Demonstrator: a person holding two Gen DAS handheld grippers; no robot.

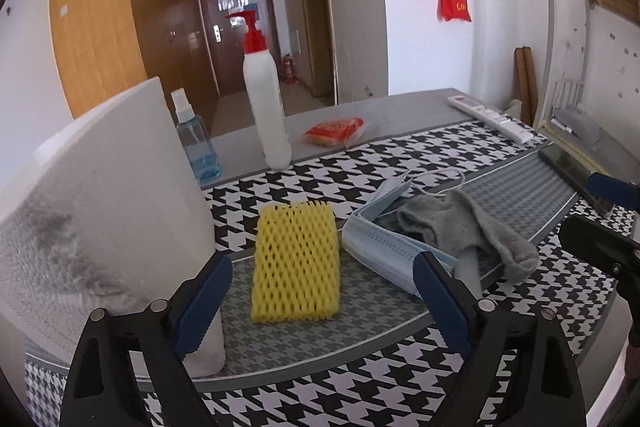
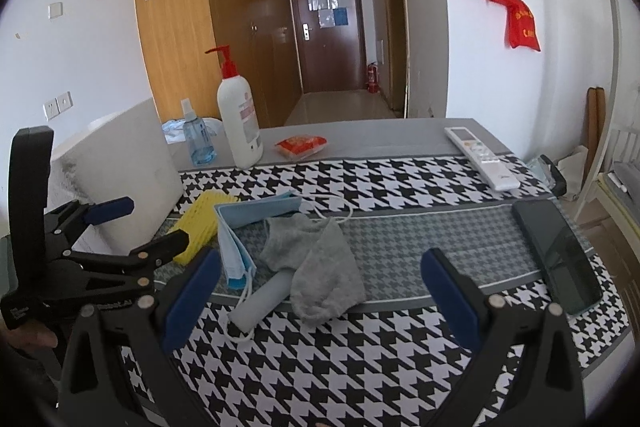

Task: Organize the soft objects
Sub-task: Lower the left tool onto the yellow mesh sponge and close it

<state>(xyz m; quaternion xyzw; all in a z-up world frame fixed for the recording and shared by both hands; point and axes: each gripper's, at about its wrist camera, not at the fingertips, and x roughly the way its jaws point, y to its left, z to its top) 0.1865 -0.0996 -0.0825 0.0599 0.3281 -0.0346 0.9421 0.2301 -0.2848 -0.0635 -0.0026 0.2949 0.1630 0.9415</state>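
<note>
From the left wrist view, my left gripper (image 1: 320, 291) stands spread and empty. The yellow foam net (image 1: 295, 261) lies at twelve o'clock between the fingers, long axis pointing away.

From the right wrist view, my right gripper (image 2: 320, 291) is spread and empty too; the net (image 2: 200, 227) sits at ten o'clock, nearer the left.

A black-and-white houndstooth cloth (image 1: 400, 155) with a finer grey houndstooth band covers the worktop. On it lie a yellow foam net (image 1: 295, 263), a pale blue face mask (image 1: 384, 247) and a grey sock (image 1: 472, 227). Behind them stand a white pump bottle (image 1: 266, 99) with a red top and a clear blue spray bottle (image 1: 196, 143); the claw pads (image 1: 204, 307) are dark blue.
</note>
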